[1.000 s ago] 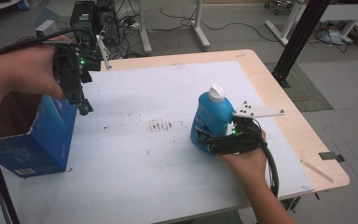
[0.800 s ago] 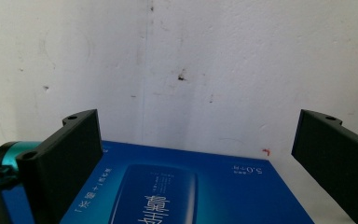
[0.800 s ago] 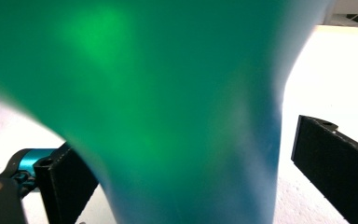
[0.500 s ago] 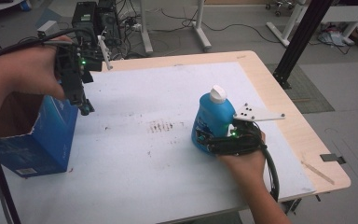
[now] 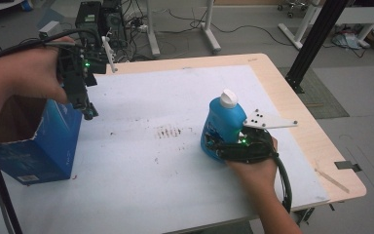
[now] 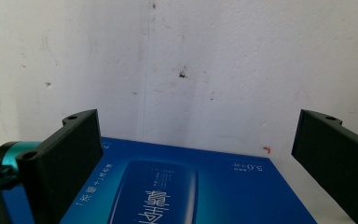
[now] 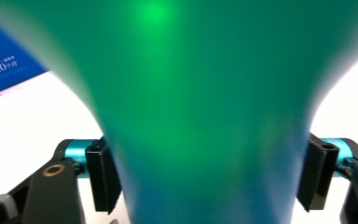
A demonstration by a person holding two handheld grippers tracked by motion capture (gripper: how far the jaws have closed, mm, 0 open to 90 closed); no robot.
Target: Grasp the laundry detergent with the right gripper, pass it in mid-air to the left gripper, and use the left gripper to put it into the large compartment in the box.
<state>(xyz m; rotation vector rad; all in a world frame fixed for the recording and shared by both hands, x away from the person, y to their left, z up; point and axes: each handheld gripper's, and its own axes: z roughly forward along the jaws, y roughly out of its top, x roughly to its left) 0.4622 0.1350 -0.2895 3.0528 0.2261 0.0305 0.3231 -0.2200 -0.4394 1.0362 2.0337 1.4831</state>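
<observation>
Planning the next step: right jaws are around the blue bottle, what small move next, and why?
Probably lift it slightly. The right gripper has just been closing its jaws, and they now sit against both sides of the blue plastic bottle with the white cap, which stands upright on the white table cover. A short lift tests the grip.

Black claw (image 5: 88, 113) with green light, black jaws on teal mounts, grey dotted plate (image 5: 268, 120), black cables
</observation>
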